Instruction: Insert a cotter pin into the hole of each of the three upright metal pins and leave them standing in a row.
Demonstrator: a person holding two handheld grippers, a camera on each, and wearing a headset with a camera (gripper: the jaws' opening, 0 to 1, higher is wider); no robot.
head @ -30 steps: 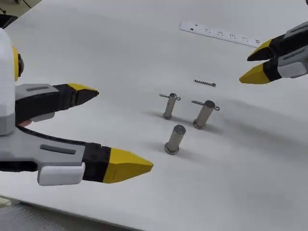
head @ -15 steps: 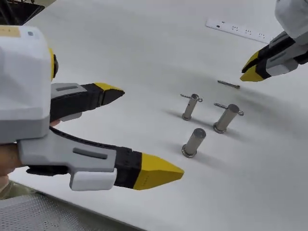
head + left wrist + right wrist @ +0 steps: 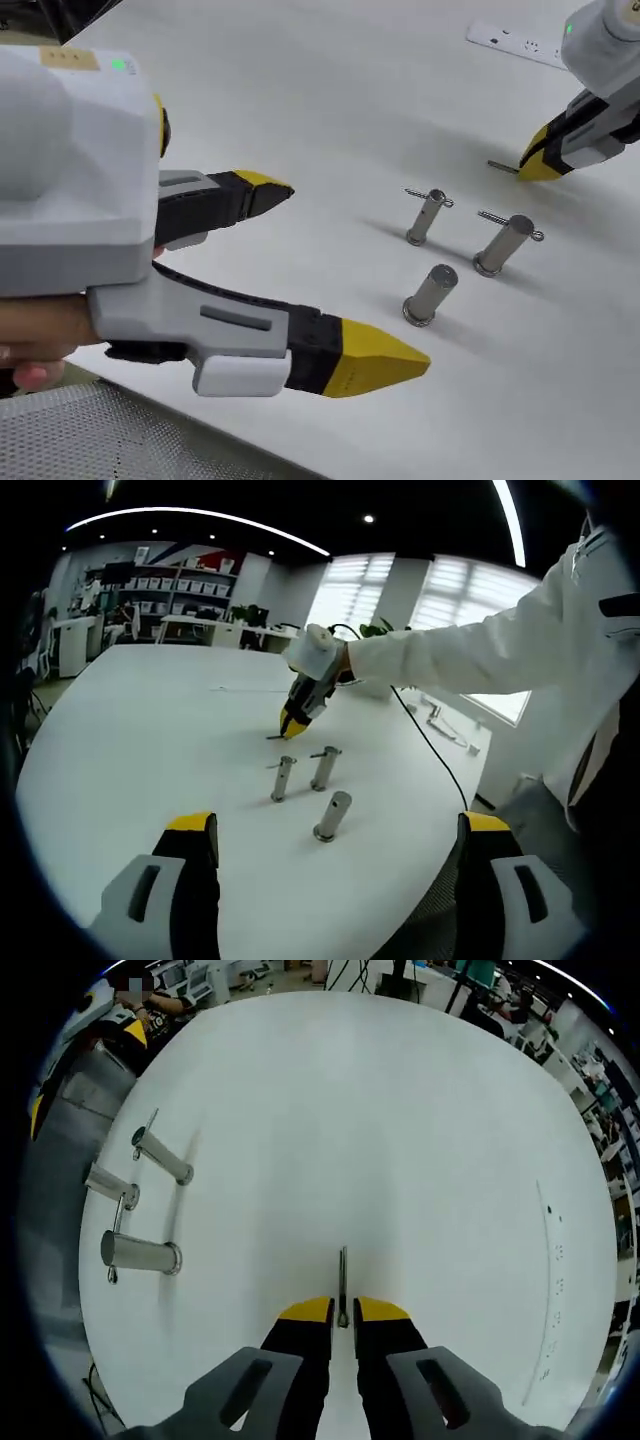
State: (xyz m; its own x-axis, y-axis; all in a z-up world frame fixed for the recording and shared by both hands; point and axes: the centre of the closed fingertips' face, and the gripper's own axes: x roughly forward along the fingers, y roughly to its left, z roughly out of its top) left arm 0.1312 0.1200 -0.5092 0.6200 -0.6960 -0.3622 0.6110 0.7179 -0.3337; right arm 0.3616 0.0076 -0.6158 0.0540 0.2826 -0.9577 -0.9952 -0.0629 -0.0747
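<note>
Yellow-tipped, the left claw (image 3: 355,275) stands wide open over the matte white tabletop (image 3: 300,100). Next, the bare pin (image 3: 432,293), a smooth metal cylinder on a flanged foot, has no cotter. Beyond, the left rear pin (image 3: 428,217) and right rear pin (image 3: 505,245) each carry a thin wire cotter: two of three done. Farthest, the right claw (image 3: 343,1312) sits narrow about the loose cotter pin (image 3: 342,1270) lying flat; grip cannot be confirmed.
</note>
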